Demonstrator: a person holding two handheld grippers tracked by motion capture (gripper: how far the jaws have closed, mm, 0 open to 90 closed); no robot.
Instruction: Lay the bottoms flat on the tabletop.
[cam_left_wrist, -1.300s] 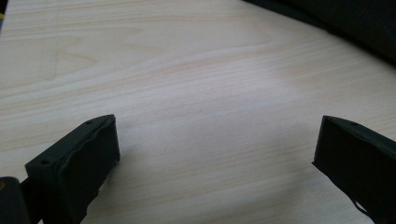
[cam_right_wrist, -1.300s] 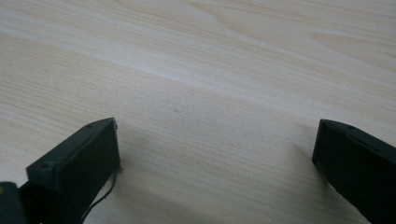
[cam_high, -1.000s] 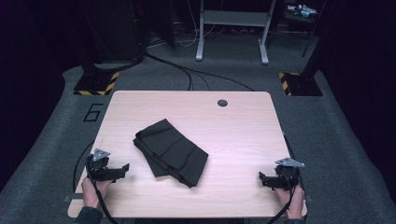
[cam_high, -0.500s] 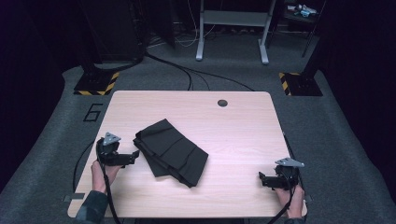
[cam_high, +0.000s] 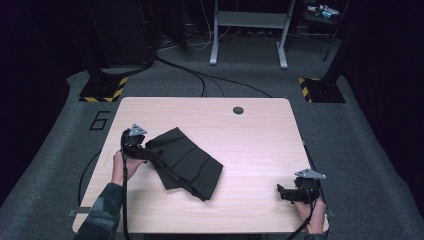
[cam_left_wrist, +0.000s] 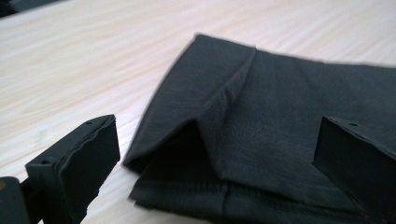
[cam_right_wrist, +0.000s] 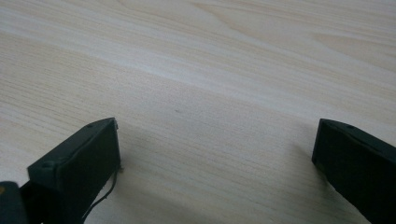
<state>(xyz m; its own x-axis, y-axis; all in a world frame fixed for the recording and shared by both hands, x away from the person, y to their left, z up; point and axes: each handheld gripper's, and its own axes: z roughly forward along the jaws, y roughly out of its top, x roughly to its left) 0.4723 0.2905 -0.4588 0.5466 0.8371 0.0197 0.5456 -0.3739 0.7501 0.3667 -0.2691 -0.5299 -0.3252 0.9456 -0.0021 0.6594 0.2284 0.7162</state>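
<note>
My left gripper (cam_high: 150, 151) has its jaws wide around the near corner of the folded cloth (cam_left_wrist: 261, 130), left of centre on the table (cam_high: 260, 130). I should slide low and pinch every layer. My right gripper (cam_high: 281, 193) waits wide apart, well away.

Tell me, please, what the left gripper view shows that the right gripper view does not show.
The left gripper view shows the folded black cloth lying between and ahead of the left gripper, whose jaws stand wide apart; a fold is open at the near corner. The right gripper view shows bare wood ahead of the right gripper, also open, and a thin thread by one jaw. Both share the light wooden table and a pair of black jaws rising from the bottom.
</note>
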